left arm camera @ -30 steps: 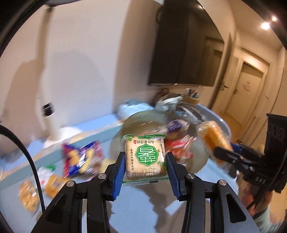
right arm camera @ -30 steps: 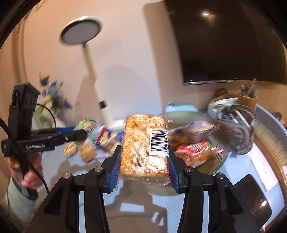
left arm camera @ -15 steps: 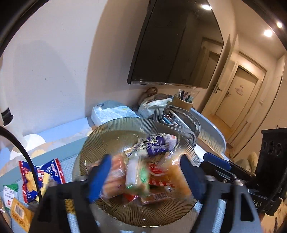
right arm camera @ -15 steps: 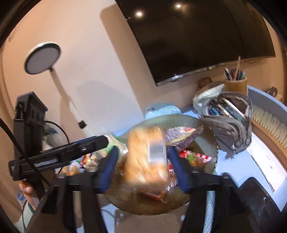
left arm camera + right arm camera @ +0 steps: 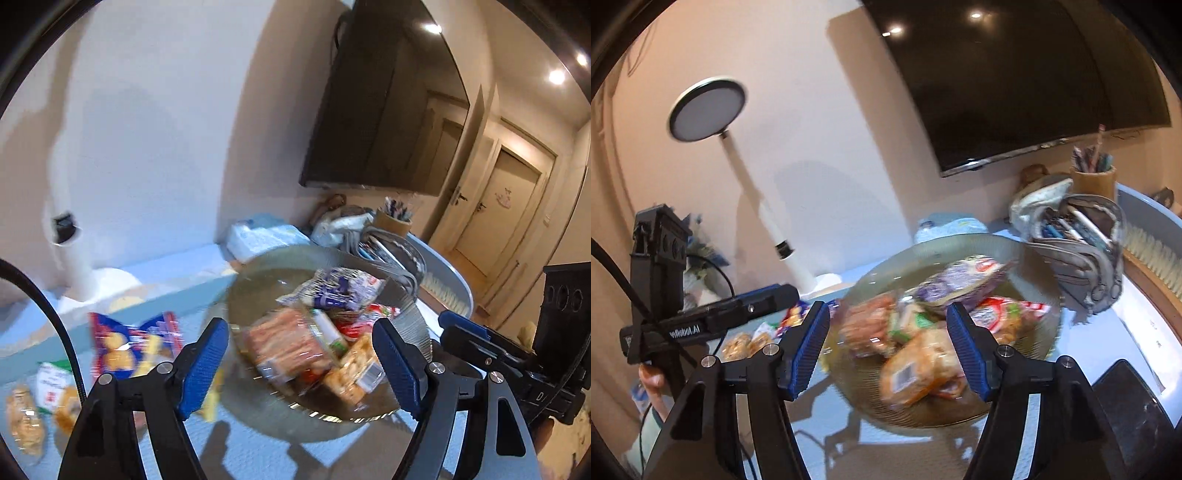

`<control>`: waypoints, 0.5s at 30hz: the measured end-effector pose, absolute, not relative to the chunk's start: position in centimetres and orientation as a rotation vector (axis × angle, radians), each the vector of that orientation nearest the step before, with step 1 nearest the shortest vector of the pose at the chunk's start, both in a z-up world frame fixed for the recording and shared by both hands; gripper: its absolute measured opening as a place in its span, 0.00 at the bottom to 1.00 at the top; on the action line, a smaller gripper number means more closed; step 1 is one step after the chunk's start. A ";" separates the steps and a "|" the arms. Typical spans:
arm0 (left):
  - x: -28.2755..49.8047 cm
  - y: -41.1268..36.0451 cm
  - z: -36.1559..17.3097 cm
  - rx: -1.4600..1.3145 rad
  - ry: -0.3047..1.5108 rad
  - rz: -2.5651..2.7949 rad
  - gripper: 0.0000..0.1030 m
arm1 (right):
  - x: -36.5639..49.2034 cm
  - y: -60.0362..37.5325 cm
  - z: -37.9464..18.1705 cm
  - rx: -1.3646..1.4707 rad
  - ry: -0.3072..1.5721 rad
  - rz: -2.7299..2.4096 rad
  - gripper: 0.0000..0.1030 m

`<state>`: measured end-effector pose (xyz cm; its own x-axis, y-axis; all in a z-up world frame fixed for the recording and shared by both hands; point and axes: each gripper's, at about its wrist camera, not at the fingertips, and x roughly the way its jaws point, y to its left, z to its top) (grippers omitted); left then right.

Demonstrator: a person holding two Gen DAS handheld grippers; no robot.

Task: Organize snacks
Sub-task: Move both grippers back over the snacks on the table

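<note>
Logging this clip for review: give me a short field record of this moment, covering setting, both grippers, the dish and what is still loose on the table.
setting: blue table against a wall, dark wall screen above
left gripper: open, nothing between the pads
right gripper: open, nothing between the pads
glass dish: holds a pile of snack packets, including an orange barcoded pack and a purple packet
loose snacks: red-and-blue packet and small packs on the table beside the dish
other items: open pencil case, pen cup
</note>
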<state>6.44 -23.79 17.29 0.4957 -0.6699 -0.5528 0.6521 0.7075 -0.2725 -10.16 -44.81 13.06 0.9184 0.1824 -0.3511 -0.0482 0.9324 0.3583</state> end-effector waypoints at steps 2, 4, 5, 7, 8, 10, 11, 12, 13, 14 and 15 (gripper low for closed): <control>6.0 -21.4 18.1 -0.039 0.660 -0.763 0.76 | -10.1 -43.2 13.3 0.332 0.400 0.164 0.64; 5.6 -18.7 18.7 -0.059 0.644 -0.731 0.76 | -10.2 -41.3 13.5 0.308 0.404 0.198 0.64; 5.4 -17.2 18.9 -0.068 0.636 -0.708 0.76 | -10.2 -40.4 13.6 0.297 0.407 0.215 0.64; 4.7 -13.7 19.1 -0.083 0.626 -0.642 0.76 | -10.0 -38.6 13.6 0.288 0.422 0.254 0.64; 4.4 -12.1 18.9 -0.085 0.629 -0.611 0.76 | -9.9 -37.7 13.4 0.290 0.434 0.276 0.64; 3.6 -9.3 17.9 -0.081 0.639 -0.545 0.76 | -9.4 -36.0 12.7 0.298 0.459 0.325 0.64; 3.0 -7.3 16.8 -0.084 0.645 -0.496 0.76 | -9.2 -35.2 12.2 0.303 0.473 0.345 0.64; 2.6 -5.8 15.7 -0.091 0.656 -0.459 0.76 | -8.7 -34.2 11.4 0.305 0.496 0.364 0.64; 2.3 -4.6 14.7 -0.103 0.669 -0.437 0.76 | -8.4 -33.6 10.8 0.306 0.511 0.372 0.64; 2.1 -2.9 13.1 -0.132 0.697 -0.415 0.76 | -7.8 -32.7 9.7 0.310 0.540 0.386 0.64; 2.0 -1.9 11.9 -0.155 0.721 -0.404 0.76 | -7.2 -31.8 8.6 0.317 0.569 0.408 0.64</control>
<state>1.96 -1.91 11.90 0.6779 -0.4111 -0.6094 0.3056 0.9116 -0.2750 -7.18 -31.77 8.59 0.7665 0.4548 -0.4534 -0.2832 0.8731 0.3968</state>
